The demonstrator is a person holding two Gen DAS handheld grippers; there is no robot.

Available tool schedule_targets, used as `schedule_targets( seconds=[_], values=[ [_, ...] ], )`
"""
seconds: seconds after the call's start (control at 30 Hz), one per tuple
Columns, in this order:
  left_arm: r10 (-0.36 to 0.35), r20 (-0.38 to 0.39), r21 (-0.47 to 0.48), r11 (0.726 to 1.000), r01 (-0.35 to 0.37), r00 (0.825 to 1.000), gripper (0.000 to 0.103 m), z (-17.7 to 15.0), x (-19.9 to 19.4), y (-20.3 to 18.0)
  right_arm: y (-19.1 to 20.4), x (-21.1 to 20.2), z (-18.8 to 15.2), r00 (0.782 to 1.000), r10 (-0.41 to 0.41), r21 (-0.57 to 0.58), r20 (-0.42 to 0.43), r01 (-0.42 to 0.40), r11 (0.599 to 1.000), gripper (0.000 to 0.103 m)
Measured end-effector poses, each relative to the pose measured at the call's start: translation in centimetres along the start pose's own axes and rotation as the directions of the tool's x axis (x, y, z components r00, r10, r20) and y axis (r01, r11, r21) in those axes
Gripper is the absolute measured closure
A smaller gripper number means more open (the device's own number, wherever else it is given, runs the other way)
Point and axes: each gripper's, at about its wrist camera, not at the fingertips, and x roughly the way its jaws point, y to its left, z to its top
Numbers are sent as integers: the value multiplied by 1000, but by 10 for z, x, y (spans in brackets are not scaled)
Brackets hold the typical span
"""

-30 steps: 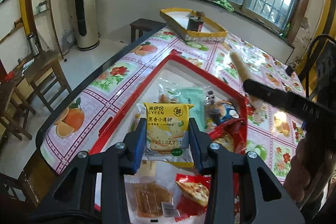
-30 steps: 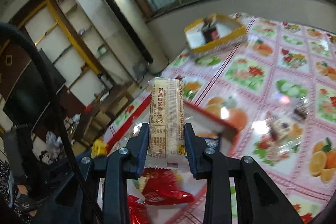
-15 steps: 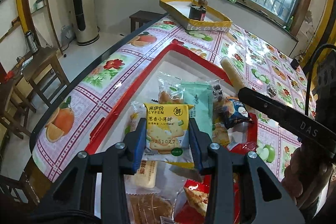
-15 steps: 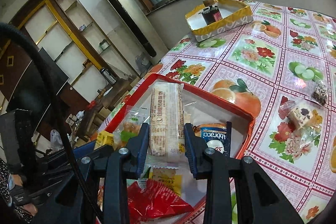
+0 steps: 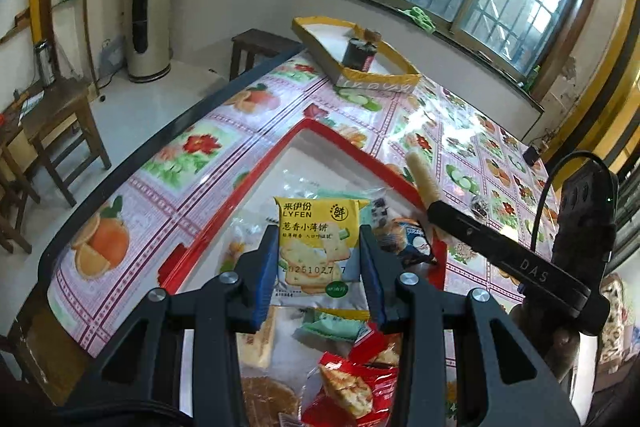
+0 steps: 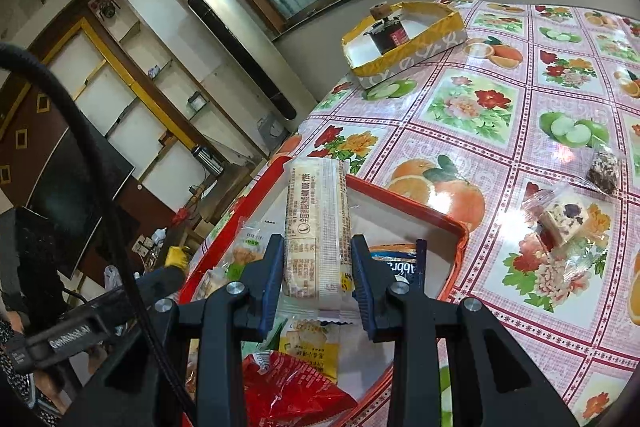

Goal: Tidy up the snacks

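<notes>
We are gripping a yellow LYFEN cracker packet (image 5: 316, 247) between our left gripper's (image 5: 318, 267) jaws and a long beige wafer bar (image 6: 317, 231) in our right gripper (image 6: 318, 277), above the snack-filled red-rimmed tray (image 5: 348, 143).

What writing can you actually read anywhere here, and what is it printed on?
"LYFEN", "20251027": yellow cracker packet held by the left gripper.
"400 006 1286" (last digits uncertain): long wafer packet held by the right gripper.
"DAS": finger of the right gripper, seen from the left wrist.
"GenRobot.AI": left gripper's body.
Blue packet: partly hidden, unreadable.
</notes>
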Motion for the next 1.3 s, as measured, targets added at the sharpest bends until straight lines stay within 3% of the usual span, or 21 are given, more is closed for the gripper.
schedule_targets(
  seconds=[0.13, 0.37, 0.47, 0.57, 0.7, 0.77, 0.87, 0.97, 1.1, 1.23, 1.3],
  values=[
    [24, -45, 12, 1000, -24, 999, 63, -2, 11, -6, -1, 4, -4, 1000, 4, 8, -17, -3, 1000, 71],
    [79, -101, 33, 997, -76, 992, 63, -15, 27, -5, 19, 24, -15, 997, -17, -79, -78, 11, 997, 71],
    [89, -99, 53, 995, -84, 991, 63, -14, 26, -9, 21, 31, -18, 995, -41, -104, -92, 32, 994, 70],
    [92, -111, 80, 993, -83, 990, 63, -15, 28, -12, 16, 37, -19, 993, -16, -78, -117, 6, 997, 68],
    [4, -98, 42, 999, 0, 995, 56, -13, 18, -8, 10, 25, -15, 997, 14, -42, -75, -17, 999, 57],
    [-4, -78, 37, 999, 7, 997, 53, -12, 12, -6, 4, 18, -12, 998, 19, -7, -52, -20, 1000, 49],
    [-53, -60, 12, 998, 54, 997, 50, -11, 2, -3, -9, 12, -8, 999, 8, 53, -34, -6, 999, 49],
    [-150, -68, -42, 988, 148, 986, 49, -13, -3, -4, -22, 5, -5, 1000, -8, 105, -18, 9, 994, 49],
    [-180, -85, 2, 983, 181, 980, 45, -21, -6, -32, -40, -17, 5, 999, -26, 149, 40, 19, 989, 47],
    [-179, -98, 70, 980, 187, 979, 42, -27, -5, -60, -66, -49, 18, 987, -132, 235, 90, 108, 966, 45],
    [-165, -93, 104, 979, 174, 982, 39, -29, -5, -71, -84, -68, 23, 971, -219, 283, 97, 184, 941, 44]
  ],
)
